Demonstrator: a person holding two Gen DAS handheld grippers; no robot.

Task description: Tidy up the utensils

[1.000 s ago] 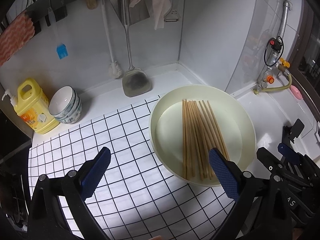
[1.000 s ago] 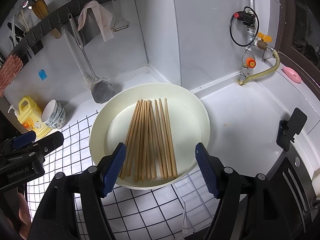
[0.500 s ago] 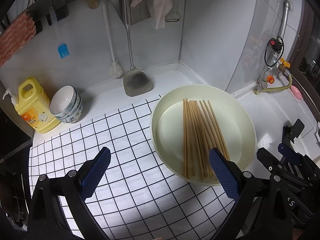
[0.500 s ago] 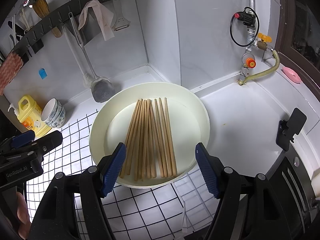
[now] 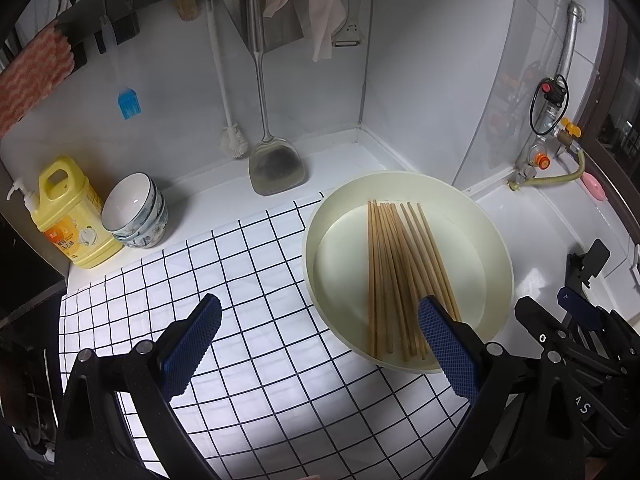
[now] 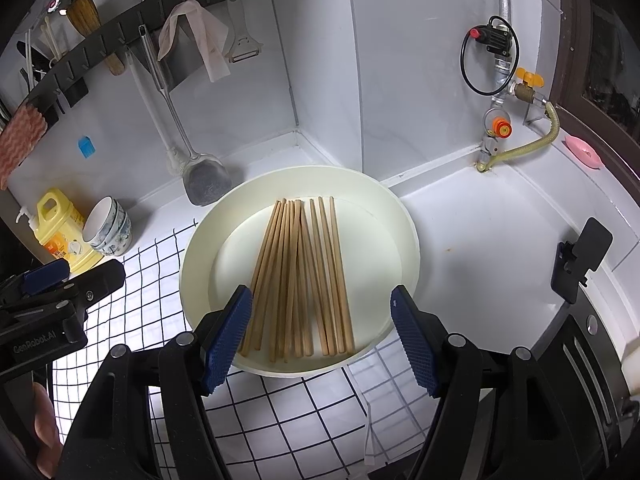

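Wooden chopsticks (image 6: 298, 276) are lying loose in the cream basin (image 6: 404, 220) on the table. Left hand-held gripper (image 5: 316, 344) is hanging wide open over the checked mat (image 5: 240, 280), empty; right hand-held gripper (image 6: 320, 332) is gaping empty over the basin's near rim. Grabbing the bunch risks sticks rolling or the basin tipping. Open room is sitting right.

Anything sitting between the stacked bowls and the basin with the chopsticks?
Nothing: only checked mat and bare counter between bowls and basin, in the left wrist view.
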